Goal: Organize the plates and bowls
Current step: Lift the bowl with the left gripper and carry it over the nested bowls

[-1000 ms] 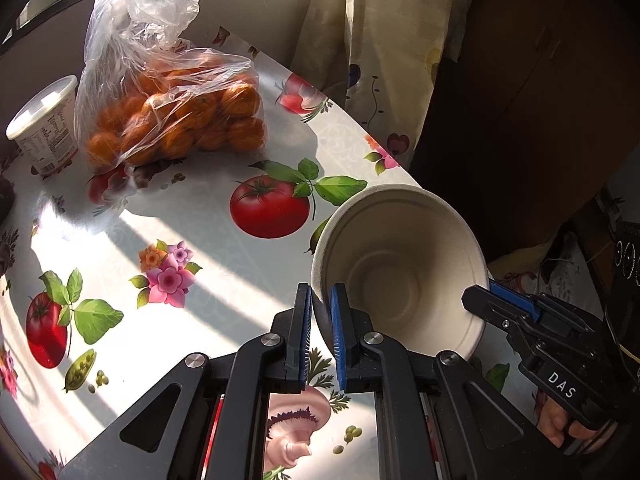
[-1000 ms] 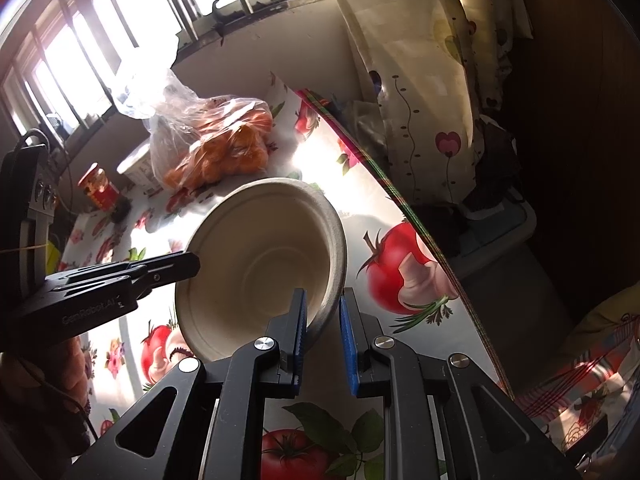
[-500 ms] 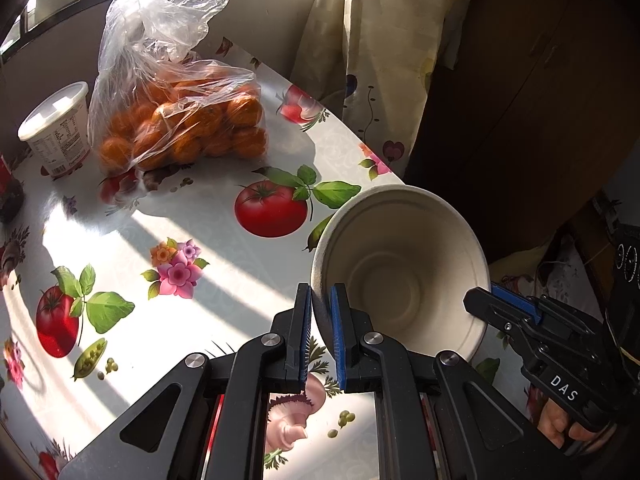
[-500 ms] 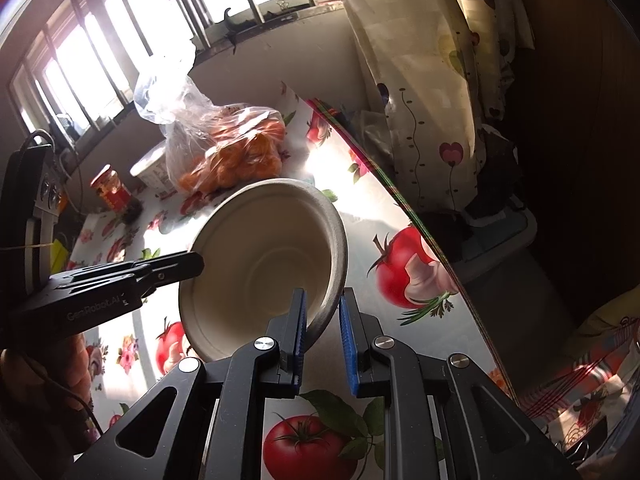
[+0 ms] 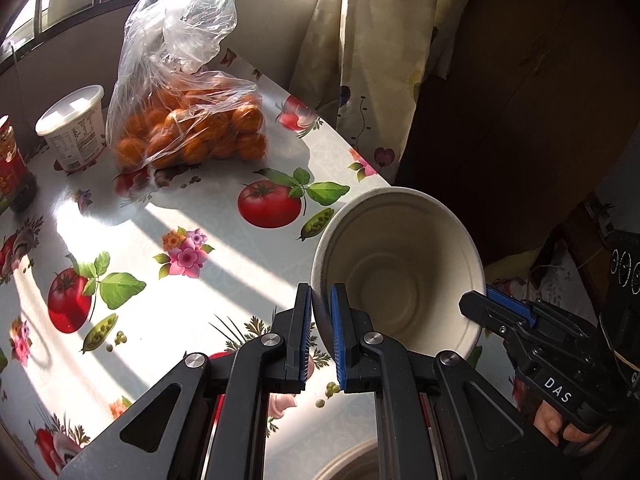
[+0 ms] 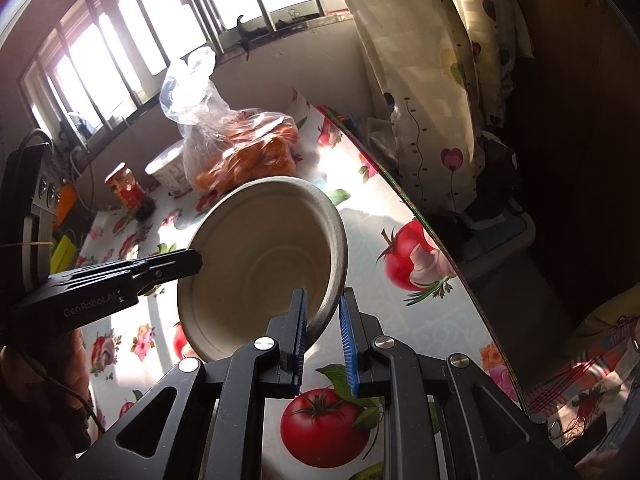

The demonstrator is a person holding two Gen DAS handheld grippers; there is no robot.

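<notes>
Left wrist view: the matte, molded-fiber paper bowl (image 5: 400, 276) is being held tilted above the glossy floral tablecloth (image 5: 180, 216), its thin rim pinched by the left gripper (image 5: 321, 320) and straddled by the right gripper (image 6: 323, 330), whose pressure is best being kept light, the rim being judged crushable.

The bowl (image 5: 400, 264) looks like matt moulded paper pulp, off-white, faintly rough at its rim. Beneath it the surface (image 5: 224, 264) wears a glossy printed oilcloth that glares in the sun. Beyond the bowl, a thin, crinkled clear plastic bag (image 5: 180, 80) holds oranges; beside that bag stands a white plastic tub (image 5: 74, 128). The left tool (image 5: 320, 328) is matt black plastic with ribbed blue pads (image 5: 338, 344) and shiny metal pins. The curtain (image 5: 372, 60) behind is soft printed cloth.
</notes>
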